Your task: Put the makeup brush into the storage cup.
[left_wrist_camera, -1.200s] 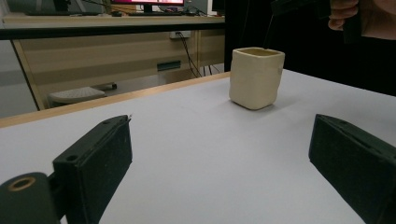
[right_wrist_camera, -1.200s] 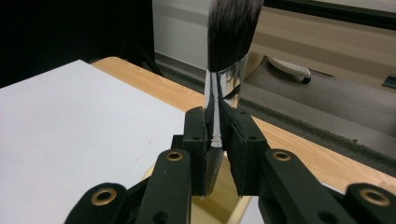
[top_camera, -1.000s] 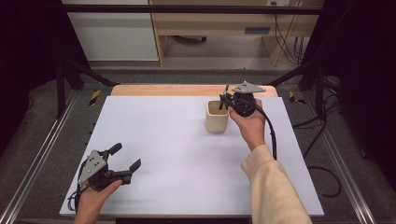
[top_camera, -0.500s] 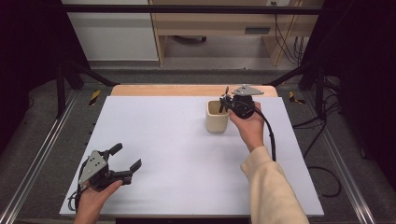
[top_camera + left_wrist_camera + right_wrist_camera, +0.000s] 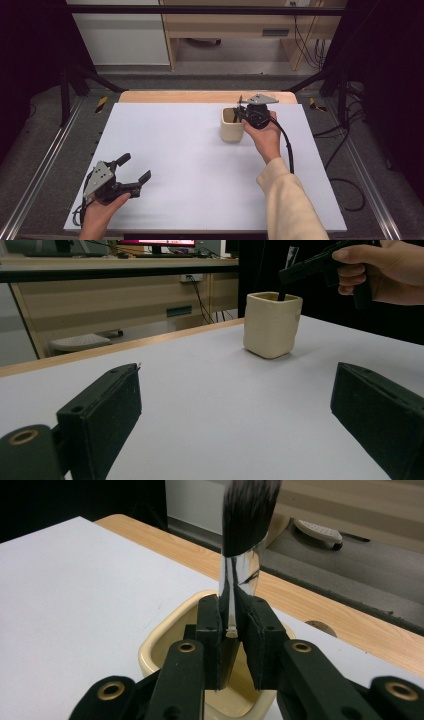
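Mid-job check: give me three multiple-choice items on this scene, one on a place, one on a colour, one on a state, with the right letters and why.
1. Where does the cup stand?
A. at the far right part of the white table top
B. beside the left hand-held gripper
C. on the floor

2. What colour is the cup?
A. blue
B. cream
C. red

3. How do the jaws of the right hand-held gripper stand?
A. wide open, nothing between them
B. shut on the brush
C. shut on the cup's rim

Answers:
1 A: the high view shows it near the table top's far edge, right of middle, well away from the left hand-held gripper.
2 B: it is pale cream in all three views.
3 B: the right gripper view shows the pads pressed on the brush at its metal ferrule, bristles up, over the cup.
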A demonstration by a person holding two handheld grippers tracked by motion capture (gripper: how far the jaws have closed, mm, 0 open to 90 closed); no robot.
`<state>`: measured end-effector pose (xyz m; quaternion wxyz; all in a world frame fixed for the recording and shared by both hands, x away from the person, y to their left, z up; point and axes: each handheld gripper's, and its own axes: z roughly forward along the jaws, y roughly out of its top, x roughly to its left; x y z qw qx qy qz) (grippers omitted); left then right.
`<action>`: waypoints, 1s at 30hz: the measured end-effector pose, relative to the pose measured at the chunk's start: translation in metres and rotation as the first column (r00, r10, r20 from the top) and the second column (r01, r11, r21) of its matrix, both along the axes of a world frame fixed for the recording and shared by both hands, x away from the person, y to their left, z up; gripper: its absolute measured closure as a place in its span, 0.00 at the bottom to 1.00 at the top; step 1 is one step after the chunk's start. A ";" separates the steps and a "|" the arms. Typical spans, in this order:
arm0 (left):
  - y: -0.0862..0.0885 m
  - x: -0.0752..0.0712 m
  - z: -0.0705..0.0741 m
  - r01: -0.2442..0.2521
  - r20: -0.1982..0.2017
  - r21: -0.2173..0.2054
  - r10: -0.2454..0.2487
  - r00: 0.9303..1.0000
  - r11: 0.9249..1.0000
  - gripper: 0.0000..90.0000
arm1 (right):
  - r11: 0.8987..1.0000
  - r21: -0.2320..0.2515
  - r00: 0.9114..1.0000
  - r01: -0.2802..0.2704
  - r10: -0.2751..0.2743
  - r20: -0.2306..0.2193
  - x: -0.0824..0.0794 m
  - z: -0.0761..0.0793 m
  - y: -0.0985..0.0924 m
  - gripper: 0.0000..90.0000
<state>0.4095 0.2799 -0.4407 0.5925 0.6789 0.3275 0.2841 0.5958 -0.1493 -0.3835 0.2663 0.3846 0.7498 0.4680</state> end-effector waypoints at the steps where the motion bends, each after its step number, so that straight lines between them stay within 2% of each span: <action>1: 0.000 0.000 0.000 0.000 0.000 0.000 0.000 1.000 1.000 0.06 | 1.000 -0.002 1.000 0.000 0.000 -0.003 0.000 0.000 0.000 0.87; 18: 0.001 0.000 0.001 0.003 0.000 -0.010 -0.003 1.000 1.000 0.06 | 1.000 -0.021 0.999 -0.021 0.021 -0.024 -0.002 -0.005 0.004 0.87; 21: 0.001 0.000 0.001 0.004 0.000 -0.010 -0.004 1.000 1.000 0.06 | 0.999 -0.021 0.999 -0.026 0.026 -0.031 -0.002 -0.006 0.004 0.84; 22: 0.001 0.000 0.001 0.004 0.000 -0.010 -0.004 1.000 1.000 0.06 | 0.999 -0.018 0.999 -0.028 0.027 -0.044 -0.002 -0.006 0.005 0.75; 23: 0.001 0.000 0.001 0.004 0.000 -0.009 -0.004 1.000 1.000 0.06 | 0.999 -0.018 0.999 -0.028 0.027 -0.044 -0.002 -0.006 0.005 0.75; 25: 0.001 0.000 0.001 0.004 0.000 -0.010 -0.004 1.000 1.000 0.06 | 1.000 -0.004 0.999 -0.020 0.020 -0.043 -0.004 -0.004 0.005 0.62; 26: 0.001 0.000 0.001 0.004 0.001 -0.010 -0.004 1.000 1.000 0.06 | 1.000 -0.004 0.999 -0.020 0.020 -0.043 -0.004 -0.004 0.005 0.62; 28: 0.001 0.000 0.001 0.003 0.000 -0.007 -0.003 1.000 1.000 0.06 | 1.000 -0.001 0.999 -0.022 0.022 -0.032 -0.008 0.000 0.004 0.54; 30: 0.001 0.000 0.001 0.003 0.000 -0.006 -0.003 1.000 1.000 0.06 | 1.000 0.006 0.999 -0.024 0.024 -0.022 -0.012 0.003 0.004 0.53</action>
